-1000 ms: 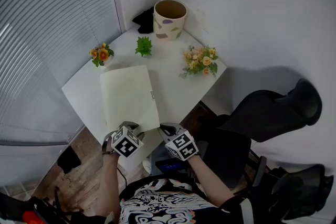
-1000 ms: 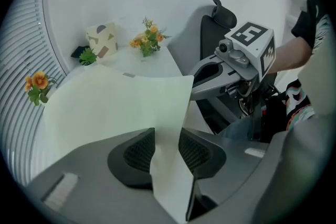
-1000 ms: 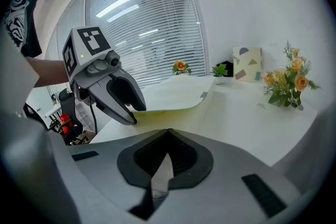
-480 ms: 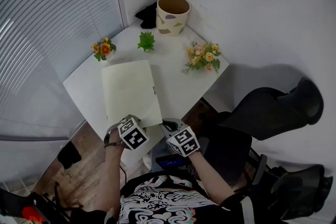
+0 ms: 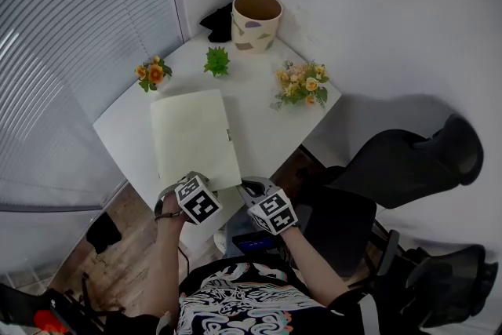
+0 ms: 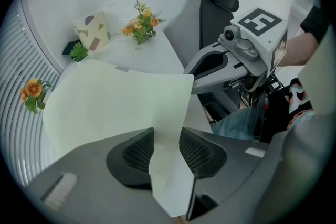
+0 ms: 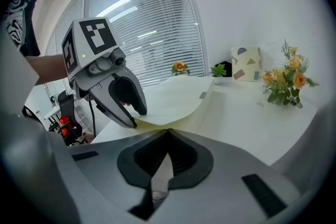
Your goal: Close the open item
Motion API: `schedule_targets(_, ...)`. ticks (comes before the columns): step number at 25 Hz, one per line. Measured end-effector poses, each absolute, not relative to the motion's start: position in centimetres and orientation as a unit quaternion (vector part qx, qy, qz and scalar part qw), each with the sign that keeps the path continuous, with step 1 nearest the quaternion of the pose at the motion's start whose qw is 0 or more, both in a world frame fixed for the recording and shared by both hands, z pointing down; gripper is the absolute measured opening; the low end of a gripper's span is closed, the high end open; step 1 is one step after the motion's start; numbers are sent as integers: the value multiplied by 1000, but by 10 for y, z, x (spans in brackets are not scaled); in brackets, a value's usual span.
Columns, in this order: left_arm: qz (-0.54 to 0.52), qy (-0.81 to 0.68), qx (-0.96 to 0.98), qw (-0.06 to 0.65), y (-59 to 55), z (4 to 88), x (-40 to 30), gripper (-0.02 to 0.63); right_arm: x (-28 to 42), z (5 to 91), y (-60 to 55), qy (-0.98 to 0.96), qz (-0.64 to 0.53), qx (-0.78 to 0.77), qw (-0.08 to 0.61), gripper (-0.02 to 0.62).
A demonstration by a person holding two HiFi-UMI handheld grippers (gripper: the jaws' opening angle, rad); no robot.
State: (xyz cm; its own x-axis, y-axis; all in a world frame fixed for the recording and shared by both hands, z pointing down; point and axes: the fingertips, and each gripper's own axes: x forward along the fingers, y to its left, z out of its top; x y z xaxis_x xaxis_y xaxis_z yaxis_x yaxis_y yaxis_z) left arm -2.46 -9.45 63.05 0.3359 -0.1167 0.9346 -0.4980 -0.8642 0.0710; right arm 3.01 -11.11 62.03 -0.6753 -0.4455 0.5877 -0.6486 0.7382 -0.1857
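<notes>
**Closing nearly done: the grips are coming off the cover.**
The pale yellow folder (image 5: 192, 133) lies by the table's (image 5: 271, 141) near edge. The left gripper (image 6: 167, 157) has just been opening, with the cover corner loose between its jaws. The right gripper (image 7: 164, 162) pinches the slightly raised near edge. The likely next move is to release and flatten it.

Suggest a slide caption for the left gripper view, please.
Left gripper, jaws just opening, around a corner of the pale yellow folder on the white table.

Quick count: one table (image 5: 271, 139), one folder (image 5: 192, 133), two flower bunches (image 5: 152, 74) (image 5: 301, 84), one green plant (image 5: 216, 61), one pot (image 5: 256, 20), one black lump (image 5: 217, 21) at the table's far corner, one chair (image 5: 408, 161), two grippers (image 5: 182, 183) (image 5: 247, 189).
</notes>
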Motion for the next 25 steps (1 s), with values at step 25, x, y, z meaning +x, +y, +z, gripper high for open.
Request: schedule_targets(25,546,-187,796,183,-95,631,-24,149,30,620,-111,-898,189,293,268,3)
